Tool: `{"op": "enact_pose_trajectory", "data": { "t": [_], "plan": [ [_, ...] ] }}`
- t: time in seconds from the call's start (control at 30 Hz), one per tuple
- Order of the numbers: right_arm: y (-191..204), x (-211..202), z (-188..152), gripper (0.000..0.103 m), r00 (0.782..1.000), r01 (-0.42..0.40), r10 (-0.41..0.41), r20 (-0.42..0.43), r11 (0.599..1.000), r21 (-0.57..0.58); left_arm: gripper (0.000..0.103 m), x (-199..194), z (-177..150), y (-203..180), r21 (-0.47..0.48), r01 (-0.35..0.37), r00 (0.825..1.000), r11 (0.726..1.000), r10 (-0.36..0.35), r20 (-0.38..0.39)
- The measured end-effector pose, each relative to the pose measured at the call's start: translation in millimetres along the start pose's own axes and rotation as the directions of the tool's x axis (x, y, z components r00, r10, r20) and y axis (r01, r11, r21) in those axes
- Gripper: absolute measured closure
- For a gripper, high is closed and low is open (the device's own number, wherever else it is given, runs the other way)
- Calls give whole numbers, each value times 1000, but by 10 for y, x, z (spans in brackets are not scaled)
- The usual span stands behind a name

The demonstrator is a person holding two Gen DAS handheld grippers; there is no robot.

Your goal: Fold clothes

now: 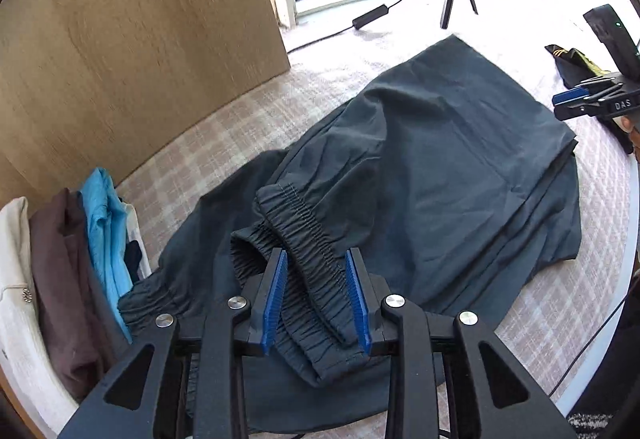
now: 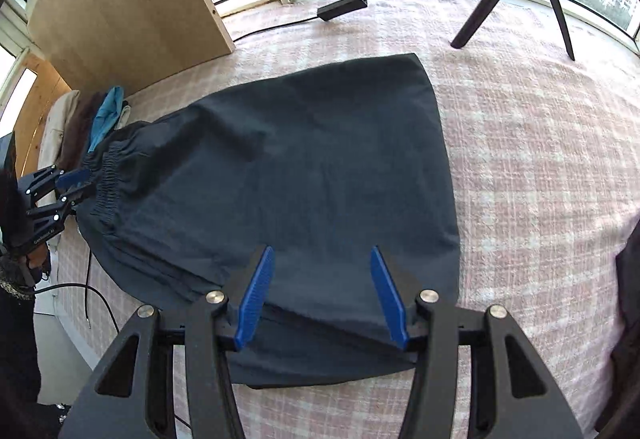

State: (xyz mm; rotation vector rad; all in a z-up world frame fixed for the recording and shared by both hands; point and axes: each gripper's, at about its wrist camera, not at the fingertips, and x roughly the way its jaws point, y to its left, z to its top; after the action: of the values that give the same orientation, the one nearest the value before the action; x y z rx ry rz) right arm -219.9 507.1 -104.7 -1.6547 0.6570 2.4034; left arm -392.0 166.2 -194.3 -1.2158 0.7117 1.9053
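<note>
Dark trousers [image 2: 304, 175] lie spread on the checked bed cover [image 2: 520, 167], seemingly doubled leg over leg, with the elastic waistband [image 1: 308, 239] bunched and raised at one end. The left gripper [image 1: 318, 295] stands with its jaws parted around the waistband, the blue pads not pressing the cloth; the right gripper [image 2: 322, 291] hangs with jaws spread above the opposite end, holding nothing. By this evidence the folding is at an early stage: the crosswise folds remain, while other garments [image 1: 80, 271] sit stacked beside the wooden board [image 1: 132, 39].
</note>
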Motion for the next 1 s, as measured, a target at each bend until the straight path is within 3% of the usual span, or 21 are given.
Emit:
{"op": "enact_pose_trajectory", "data": {
  "t": [0.1,0.2,0.33,0.6,0.67,0.73,1.0],
  "plan": [
    [-94,114,-64,53,1000,-16,16,-19,999,-31,74,139,-57,7,-26,16,999,1000,-17,-48],
    [-83,253,-54,53,999,-10,7,-38,996,-91,73,206,-137,74,-57,-12,997,998,7,-77],
    [-63,440,-3,53,996,57,-68,-58,982,-182,74,155,-162,175,-126,-22,996,992,11,-86],
    [-69,480,-60,54,992,85,-107,-71,964,-253,73,354,-45,50,-97,-15,991,995,2,-133],
    [-124,466,-88,54,991,85,-106,-76,967,-242,90,422,-30,58,-107,-5,990,994,-10,-140],
    [-190,449,-106,54,991,95,-114,-75,970,-224,95,396,-27,63,-105,-12,992,994,-2,-128],
    [-345,391,-192,54,981,147,-169,-98,968,-204,100,-137,-137,186,-150,-13,999,989,6,-47]
  ]
}}
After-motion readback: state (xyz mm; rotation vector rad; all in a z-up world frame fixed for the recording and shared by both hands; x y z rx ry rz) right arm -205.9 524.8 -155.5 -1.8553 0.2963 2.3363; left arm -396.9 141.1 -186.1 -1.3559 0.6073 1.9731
